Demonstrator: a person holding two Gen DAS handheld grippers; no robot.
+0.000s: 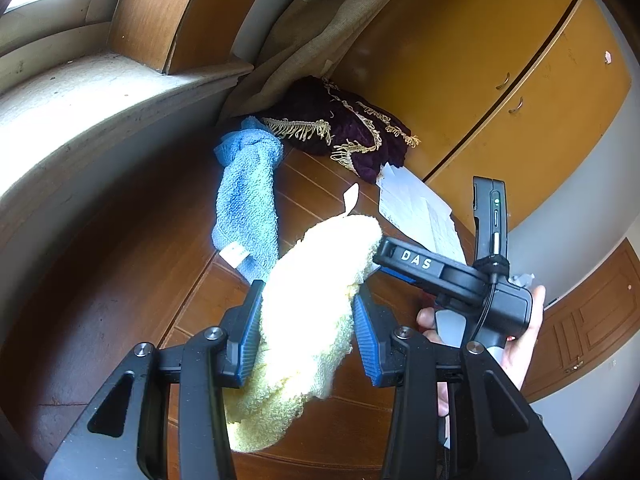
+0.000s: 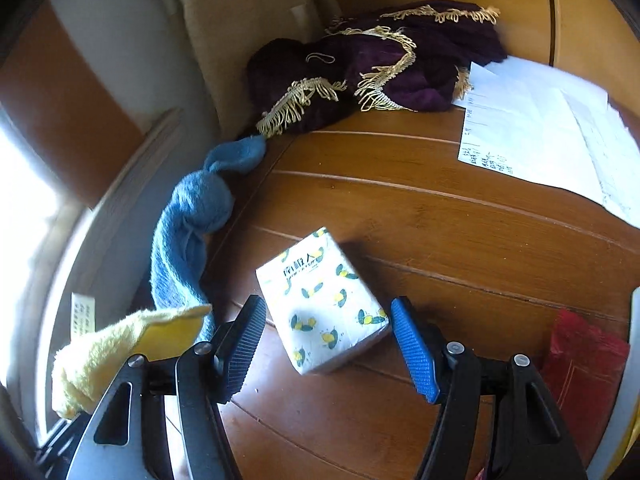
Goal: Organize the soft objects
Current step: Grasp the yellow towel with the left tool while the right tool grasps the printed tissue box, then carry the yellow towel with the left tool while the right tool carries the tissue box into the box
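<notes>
Two towels – one yellow towel [image 1: 308, 320] between the left fingers, one blue towel [image 2: 188, 236] beyond them; one purple fringed cloth [image 2: 372, 68] farther off; one tissue pack [image 2: 324, 300] just ahead of the right fingers – one spread of white paper sheets [image 2: 536, 128]

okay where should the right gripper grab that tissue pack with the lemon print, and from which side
Take the white lemon-print tissue pack across its two long side faces, coming down from above. It lies flat on the brown wooden table, slightly turned, already between the open right gripper fingers. The soft wrapper should give, so close gently.
</notes>
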